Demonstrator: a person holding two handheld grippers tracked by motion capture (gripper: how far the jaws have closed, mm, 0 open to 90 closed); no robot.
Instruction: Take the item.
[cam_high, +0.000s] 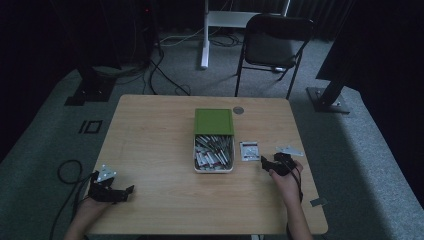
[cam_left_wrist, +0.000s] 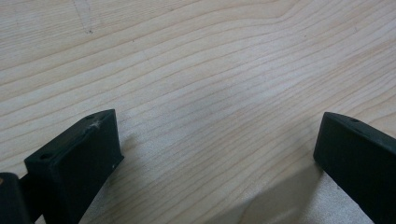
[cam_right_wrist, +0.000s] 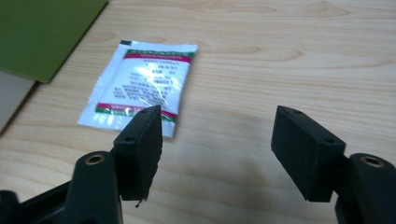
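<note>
A white box full of several small packets sits mid-table, its green lid propped behind it. One white packet with red and green bands lies flat on the wood just right of the box; in the right gripper view this packet lies just beyond the left jaw. My right gripper is open and empty, close to the packet's right side. Near the table's front left corner my left gripper rests open over bare wood.
The wooden table stands on grey carpet. A small round grommet sits near the far edge. A black folding chair and a white desk leg stand beyond the table. Black stand bases lie at both sides.
</note>
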